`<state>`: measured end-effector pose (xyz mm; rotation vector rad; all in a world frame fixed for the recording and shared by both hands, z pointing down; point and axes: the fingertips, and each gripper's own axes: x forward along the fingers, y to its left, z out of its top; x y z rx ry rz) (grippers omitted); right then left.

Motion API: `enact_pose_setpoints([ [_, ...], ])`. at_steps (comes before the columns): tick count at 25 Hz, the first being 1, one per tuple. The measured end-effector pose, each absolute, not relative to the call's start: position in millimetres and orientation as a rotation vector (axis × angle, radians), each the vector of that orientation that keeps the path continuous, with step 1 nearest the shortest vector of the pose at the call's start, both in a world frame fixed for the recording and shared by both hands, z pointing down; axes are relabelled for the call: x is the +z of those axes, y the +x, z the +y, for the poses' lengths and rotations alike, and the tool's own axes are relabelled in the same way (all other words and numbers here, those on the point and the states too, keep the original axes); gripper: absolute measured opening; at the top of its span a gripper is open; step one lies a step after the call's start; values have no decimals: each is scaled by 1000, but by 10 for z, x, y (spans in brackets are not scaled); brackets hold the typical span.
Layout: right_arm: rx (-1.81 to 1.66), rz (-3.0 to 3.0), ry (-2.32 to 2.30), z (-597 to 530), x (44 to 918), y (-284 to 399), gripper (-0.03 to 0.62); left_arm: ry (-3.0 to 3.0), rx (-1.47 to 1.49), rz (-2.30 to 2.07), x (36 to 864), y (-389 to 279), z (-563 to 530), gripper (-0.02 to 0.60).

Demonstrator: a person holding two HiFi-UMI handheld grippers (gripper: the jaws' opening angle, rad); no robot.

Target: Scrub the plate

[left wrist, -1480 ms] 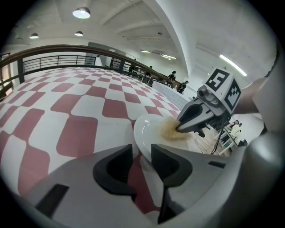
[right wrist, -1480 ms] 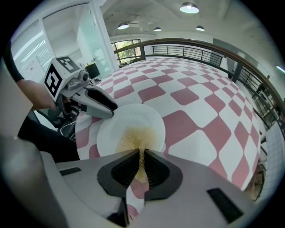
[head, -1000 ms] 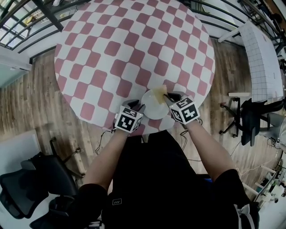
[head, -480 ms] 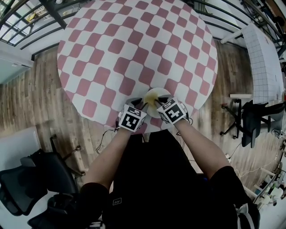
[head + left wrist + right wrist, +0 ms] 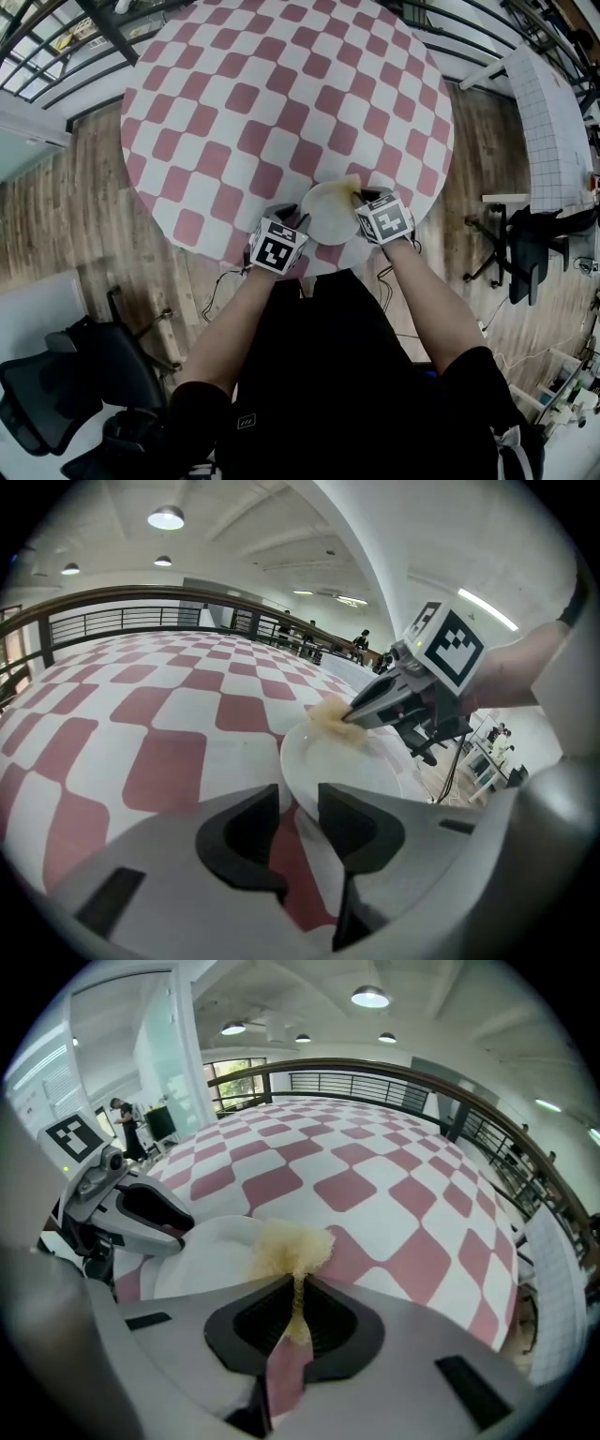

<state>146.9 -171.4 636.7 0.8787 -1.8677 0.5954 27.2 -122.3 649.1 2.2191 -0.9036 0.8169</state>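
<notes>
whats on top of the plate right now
A yellow sponge, pinched in the right gripper, sits on the plate near its far rim. The patch of plate beneath the sponge is covered.

A person is wearing a black top (image 5: 319,375).
Short sleeves (image 5: 478,375) and a tiny white mark (image 5: 246,423), maybe a logo, are showing; the grey left gripper (image 5: 298,808) and right gripper (image 5: 298,1293) are carrying black-and-white cubes (image 5: 277,249).

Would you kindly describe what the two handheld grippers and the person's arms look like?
The left gripper and right gripper each have a light grey body, black jaw pads and a white cube printed with black square markers. The person wears a black short-sleeved top, leaving the forearms uncovered.
</notes>
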Motion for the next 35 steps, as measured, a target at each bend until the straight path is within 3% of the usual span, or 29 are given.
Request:
enact_pose_setpoints([
  [5,582,-1832,1192,-1936,6154,2099,38,2202,836,-906,6496,264,-1219,129],
  [9,580,-1999,1045,-1705,5855,1615,38,2203,796,-926,6485,246,-1237,129],
  [16,686,-1992,612,-940,6326,916,38,2198,794,-913,6469,253,-1245,130],
  [35,693,-1980,566,-900,6413,975,38,2192,793,-910,6460,257,-1242,133],
])
